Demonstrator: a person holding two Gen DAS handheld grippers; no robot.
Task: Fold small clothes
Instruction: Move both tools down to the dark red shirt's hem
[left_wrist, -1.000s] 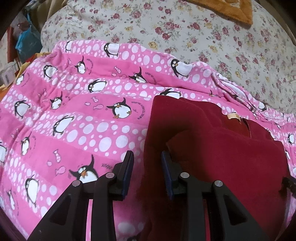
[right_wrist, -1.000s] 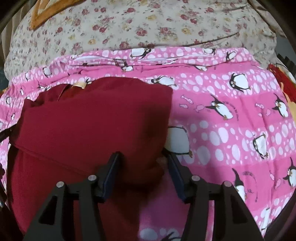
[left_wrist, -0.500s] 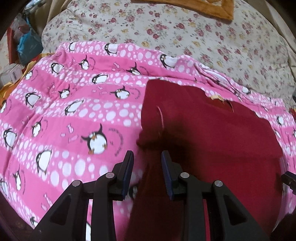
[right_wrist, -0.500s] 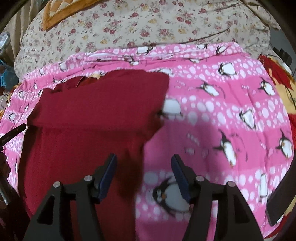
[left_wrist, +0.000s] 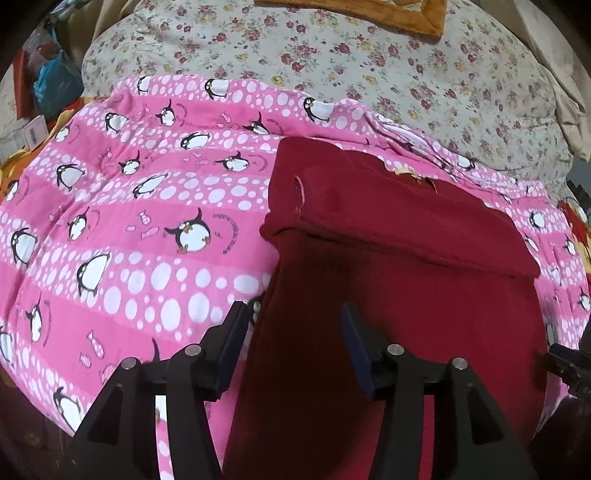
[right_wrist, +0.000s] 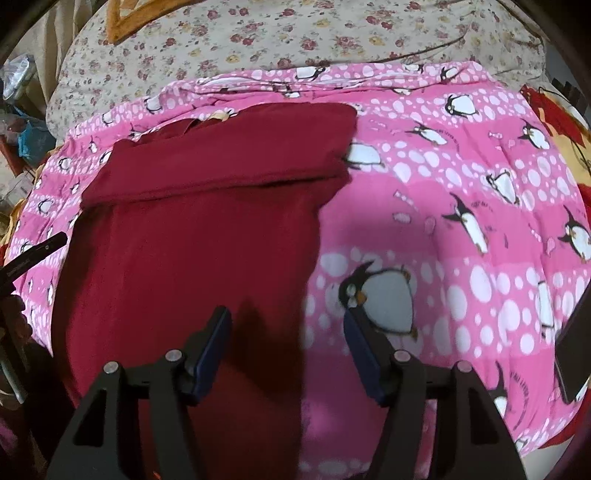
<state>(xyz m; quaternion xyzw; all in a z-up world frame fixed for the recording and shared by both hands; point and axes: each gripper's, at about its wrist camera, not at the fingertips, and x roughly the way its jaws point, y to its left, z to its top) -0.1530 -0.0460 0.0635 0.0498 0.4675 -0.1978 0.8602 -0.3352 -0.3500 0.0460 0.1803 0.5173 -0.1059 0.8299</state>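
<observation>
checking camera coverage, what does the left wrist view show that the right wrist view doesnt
Only the left wrist view: the left gripper, open over the red garment's left edge, and the blue bag at far left.

Only the right wrist view: the right gripper, open over the garment's right edge, and the red and yellow blanket at far right.

Both: the garment, penguin blanket and floral quilt.

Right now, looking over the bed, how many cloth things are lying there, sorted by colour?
Dark red: 1, the folded garment
Pink with penguins: 1, the penguin blanket under it
Cream with flowers: 1, the floral quilt behind
Orange: 1, the orange cloth at the far edge
Total: 4
</observation>
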